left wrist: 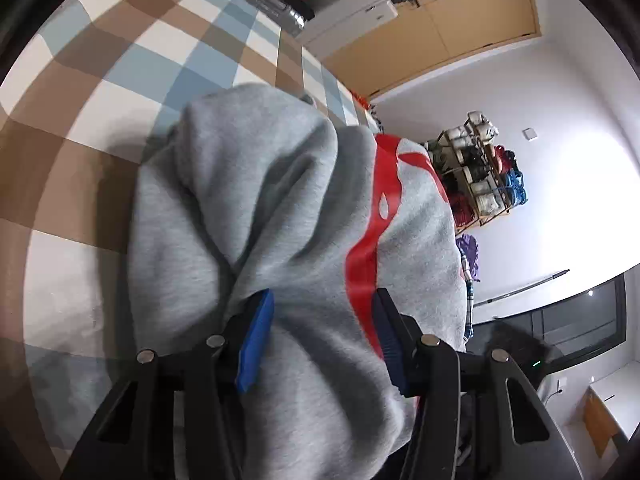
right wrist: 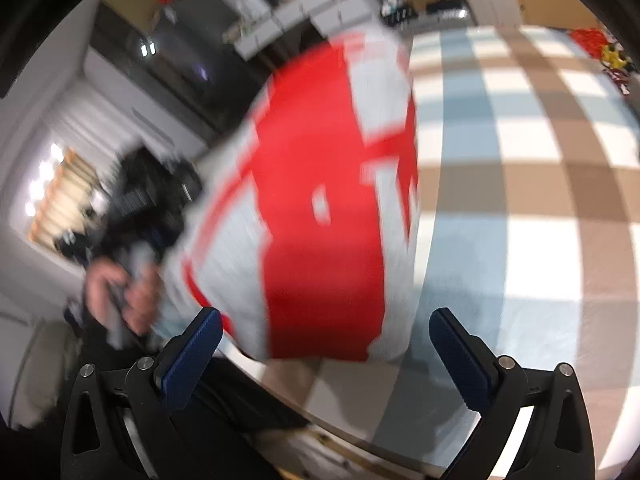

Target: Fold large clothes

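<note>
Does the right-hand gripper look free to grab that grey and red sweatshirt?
Probably yes: the right gripper has its fingers wide apart, with the sweatshirt bunched just ahead, nothing between.

Grey sweatshirt [left wrist: 280,220] with a big red print, bunched up in soft folds on the checked cloth toward 12 o'clock.

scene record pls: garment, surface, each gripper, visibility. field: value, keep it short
garment: grey sweatshirt with red print, bunched, not laid flat
surface: checked cloth in blue, brown and white
left gripper: jaws part open, grey fabric bunched between the pads; firm pinch cannot be confirmed
right gripper: jaws wide open, nothing gripped; sweatshirt edge just ahead of them
person: hand on the left gripper's handle, seen from right wrist
visibility: right wrist view motion-blurred; left wrist view sharp
</note>
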A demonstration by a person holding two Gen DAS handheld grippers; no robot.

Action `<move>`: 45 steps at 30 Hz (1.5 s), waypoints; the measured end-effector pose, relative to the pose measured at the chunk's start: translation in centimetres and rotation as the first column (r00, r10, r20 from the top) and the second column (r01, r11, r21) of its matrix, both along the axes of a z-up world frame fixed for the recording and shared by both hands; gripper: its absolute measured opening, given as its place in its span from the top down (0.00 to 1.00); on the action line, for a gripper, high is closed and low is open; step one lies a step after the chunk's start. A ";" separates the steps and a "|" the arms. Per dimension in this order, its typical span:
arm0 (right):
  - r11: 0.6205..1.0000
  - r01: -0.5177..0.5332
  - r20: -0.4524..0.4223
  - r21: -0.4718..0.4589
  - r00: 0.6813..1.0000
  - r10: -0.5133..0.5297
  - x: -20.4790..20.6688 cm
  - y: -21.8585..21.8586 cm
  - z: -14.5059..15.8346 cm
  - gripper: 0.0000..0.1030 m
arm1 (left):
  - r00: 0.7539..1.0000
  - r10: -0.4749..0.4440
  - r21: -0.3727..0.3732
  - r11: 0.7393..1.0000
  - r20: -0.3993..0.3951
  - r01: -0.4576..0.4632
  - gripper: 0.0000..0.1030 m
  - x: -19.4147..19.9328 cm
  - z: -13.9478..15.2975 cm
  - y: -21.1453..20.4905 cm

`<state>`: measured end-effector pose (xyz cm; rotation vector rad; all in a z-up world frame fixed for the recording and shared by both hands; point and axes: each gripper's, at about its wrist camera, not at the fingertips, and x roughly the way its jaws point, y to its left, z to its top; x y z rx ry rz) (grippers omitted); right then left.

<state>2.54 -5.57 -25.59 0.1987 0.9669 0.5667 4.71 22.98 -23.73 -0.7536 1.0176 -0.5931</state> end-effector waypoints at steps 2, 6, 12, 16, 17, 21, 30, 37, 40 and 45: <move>1.000 0.012 0.049 0.000 0.999 -0.012 0.1 0.0 2.5 0.00 | 1.000 0.020 -0.021 1.000 0.022 -0.020 0.55 -0.9 -0.6 0.9; 0.957 0.052 0.208 -0.287 0.978 0.010 1.1 5.1 7.5 0.00 | 0.999 0.031 -0.042 0.999 0.032 -0.030 0.55 -1.5 -1.3 1.2; 0.799 0.082 0.292 -0.596 0.949 0.121 4.2 13.1 8.0 0.00 | 0.995 0.006 0.108 0.994 0.102 -0.017 0.55 -1.8 -0.5 -0.5; 0.675 0.001 0.135 -0.737 0.980 0.147 7.2 15.3 3.9 0.00 | 0.995 0.013 0.144 0.989 0.096 -0.027 0.55 -1.3 -0.9 -0.8; 0.673 -0.012 0.109 -0.739 0.985 0.137 7.5 14.8 3.4 0.01 | 0.996 0.015 0.150 0.988 0.090 -0.029 0.55 -1.3 -0.9 -0.7; 0.667 -0.035 0.016 -0.744 0.997 0.070 8.9 14.7 2.1 0.01 | 0.994 0.075 0.220 0.971 0.075 -0.090 0.55 -1.6 -0.3 -0.2; 0.671 -0.003 0.041 -0.742 0.998 0.051 9.4 15.1 1.8 0.00 | 0.943 -0.036 0.015 0.999 0.330 0.033 0.52 -6.1 4.8 -0.3; 0.874 0.002 -0.080 -0.486 0.996 -0.047 9.8 9.8 2.6 0.00 | 0.986 -0.137 0.099 0.987 0.093 0.127 0.52 -3.1 -0.1 -3.2; 0.867 -0.015 -0.052 -0.498 0.999 -0.013 8.1 9.7 4.1 0.00 | 0.993 -0.117 -0.003 0.993 -0.013 0.117 0.53 -1.6 -2.3 -1.5; 0.749 -0.147 -0.056 -0.646 0.988 0.145 4.2 12.1 3.8 0.00 | 0.994 -0.096 0.005 0.995 -0.042 0.096 0.52 -1.1 -2.6 -0.6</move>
